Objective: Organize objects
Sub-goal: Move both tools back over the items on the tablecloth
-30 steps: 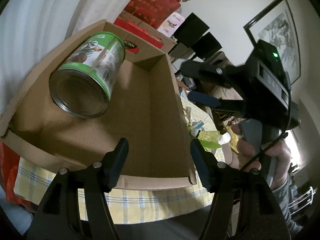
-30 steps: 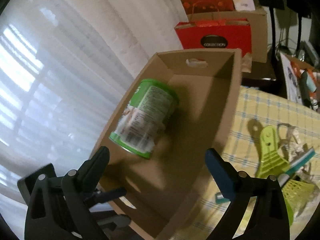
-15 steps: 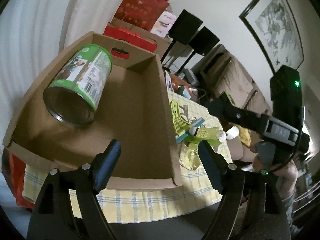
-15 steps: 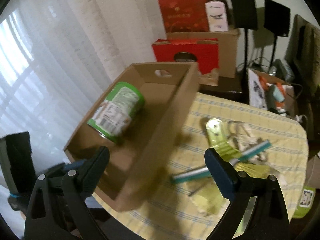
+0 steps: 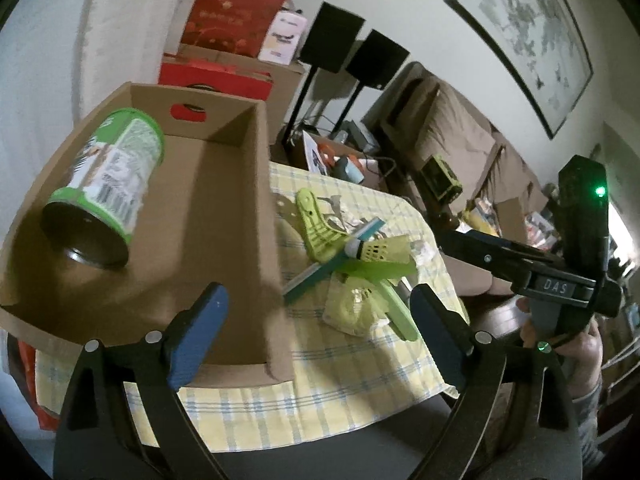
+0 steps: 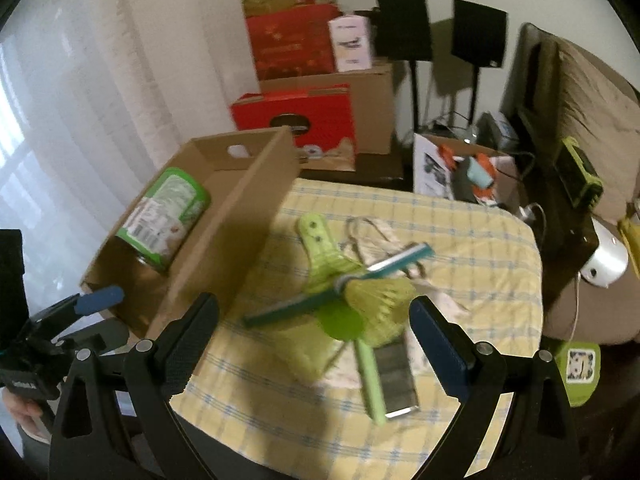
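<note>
A green can (image 5: 108, 184) lies on its side in the open cardboard box (image 5: 256, 208) on the left of the yellow checked table. Right of the box sits a pile: a green clip (image 6: 320, 240), a teal brush (image 6: 312, 300), a yellow shuttlecock (image 6: 380, 296) and a green-handled metal scraper (image 6: 396, 376). My left gripper (image 5: 318, 336) hangs over the box's near right corner, its jaws opening with nothing between them. My right gripper (image 6: 316, 344) stands open above the near side of the pile, holding nothing. The can (image 6: 168, 216) also shows in the right wrist view.
Red gift boxes (image 6: 296, 120) and cartons stand behind the table, with two black speakers (image 6: 404, 24) on stands. A brown sofa (image 5: 452, 132) runs along the right. The table's front edge (image 6: 320, 452) is close below both grippers.
Both views have swung from the box to the right, toward the pile on the cloth. The left jaws have spread wider. The can has stayed in the box.
</note>
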The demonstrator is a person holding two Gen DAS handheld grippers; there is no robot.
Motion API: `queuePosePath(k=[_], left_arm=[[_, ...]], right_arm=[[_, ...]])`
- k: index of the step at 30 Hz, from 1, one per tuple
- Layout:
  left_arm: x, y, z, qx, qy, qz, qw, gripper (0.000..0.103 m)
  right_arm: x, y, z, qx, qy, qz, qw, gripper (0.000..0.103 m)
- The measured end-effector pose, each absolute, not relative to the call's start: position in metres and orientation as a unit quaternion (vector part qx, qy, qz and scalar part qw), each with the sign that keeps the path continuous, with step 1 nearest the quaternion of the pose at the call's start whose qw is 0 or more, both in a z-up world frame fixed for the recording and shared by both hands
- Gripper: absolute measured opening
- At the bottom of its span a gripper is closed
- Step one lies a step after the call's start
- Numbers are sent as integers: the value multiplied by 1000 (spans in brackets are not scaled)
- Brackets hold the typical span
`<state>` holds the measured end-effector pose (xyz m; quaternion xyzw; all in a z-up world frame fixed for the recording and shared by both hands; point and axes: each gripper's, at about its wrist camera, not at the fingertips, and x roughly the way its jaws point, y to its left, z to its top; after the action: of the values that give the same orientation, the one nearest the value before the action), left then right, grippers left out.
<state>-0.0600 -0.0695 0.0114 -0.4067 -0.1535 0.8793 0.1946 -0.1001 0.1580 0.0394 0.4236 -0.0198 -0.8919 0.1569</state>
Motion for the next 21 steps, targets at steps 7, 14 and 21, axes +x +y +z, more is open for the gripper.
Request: queuePosePath(k=[7, 14, 21], left_arm=[[-68, -33, 10, -427, -121, 871, 213, 91], [-80, 6, 3, -445, -86, 862, 225, 91], [-89, 44, -8, -452, -24, 864, 222, 91]], right_arm=[[-98, 192, 24, 435, -45, -890, 130, 97], [-94, 222, 12, 444, -53, -889, 102, 93], [-87, 238, -7, 455, -54, -884, 93, 88]])
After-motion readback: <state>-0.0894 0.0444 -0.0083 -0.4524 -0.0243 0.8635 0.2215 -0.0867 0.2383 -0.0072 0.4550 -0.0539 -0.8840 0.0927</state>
